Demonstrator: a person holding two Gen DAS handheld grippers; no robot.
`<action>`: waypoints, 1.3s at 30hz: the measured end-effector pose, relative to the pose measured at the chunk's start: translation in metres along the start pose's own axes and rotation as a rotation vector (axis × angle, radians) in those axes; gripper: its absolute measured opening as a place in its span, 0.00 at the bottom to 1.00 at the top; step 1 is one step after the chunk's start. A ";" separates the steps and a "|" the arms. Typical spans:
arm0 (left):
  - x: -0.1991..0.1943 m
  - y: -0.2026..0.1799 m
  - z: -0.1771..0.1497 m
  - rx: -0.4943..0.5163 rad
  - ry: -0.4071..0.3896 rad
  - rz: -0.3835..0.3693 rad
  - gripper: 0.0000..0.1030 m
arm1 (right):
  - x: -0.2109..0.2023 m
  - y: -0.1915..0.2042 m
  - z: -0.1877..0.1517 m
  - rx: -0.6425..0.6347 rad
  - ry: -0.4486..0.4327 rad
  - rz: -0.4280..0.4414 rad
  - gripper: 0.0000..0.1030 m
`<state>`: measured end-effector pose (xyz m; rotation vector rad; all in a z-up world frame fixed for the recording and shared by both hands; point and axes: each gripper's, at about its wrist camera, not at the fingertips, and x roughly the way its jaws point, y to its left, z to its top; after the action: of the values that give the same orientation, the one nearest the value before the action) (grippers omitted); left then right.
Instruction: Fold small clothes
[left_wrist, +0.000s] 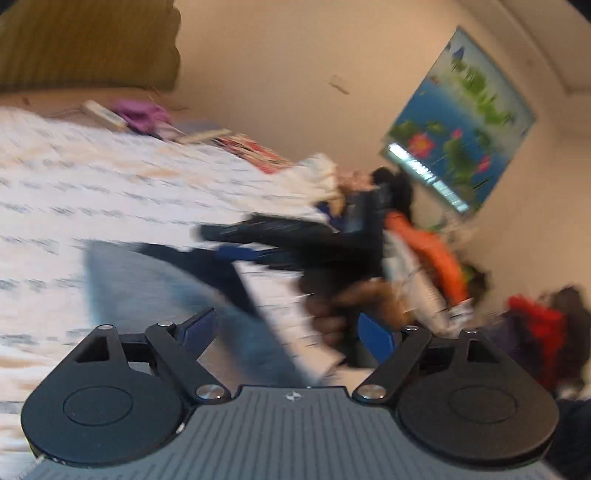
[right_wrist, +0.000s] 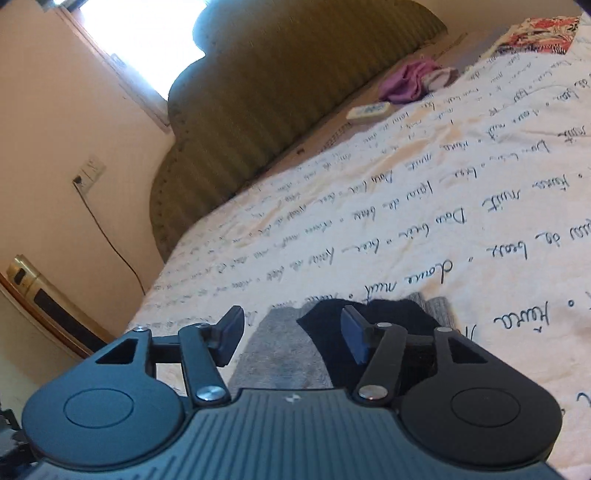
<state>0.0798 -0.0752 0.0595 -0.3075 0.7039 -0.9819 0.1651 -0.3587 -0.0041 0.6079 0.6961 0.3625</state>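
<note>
Left gripper (left_wrist: 286, 332): jaws spread wide, nothing held.
Right gripper (right_wrist: 291, 338): jaws partly open, nothing gripped.
Grey-and-black garment (right_wrist: 280, 354): lying flat on the script-printed bedspread (right_wrist: 406, 206), just below both grippers.
Step judged: release after a fold; 2 edges should be checked for alignment before pressing flat.

Black claw (right_wrist: 291, 341) linkage arms, silver screws, blue finger pads (right_wrist: 354, 339), ribbed grey body, round black discs
</note>
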 end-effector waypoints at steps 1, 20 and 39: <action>0.005 -0.001 0.002 0.013 -0.018 0.020 0.85 | 0.011 -0.001 -0.001 0.004 0.021 -0.032 0.56; 0.119 0.056 -0.018 0.268 0.056 0.511 0.71 | 0.014 -0.047 -0.025 0.074 -0.037 -0.114 0.52; 0.069 -0.001 -0.067 0.409 0.101 0.402 0.74 | -0.051 -0.017 -0.070 0.105 0.003 -0.023 0.48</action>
<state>0.0596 -0.1287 -0.0171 0.2376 0.6084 -0.7358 0.0826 -0.3696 -0.0324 0.6985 0.7278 0.3070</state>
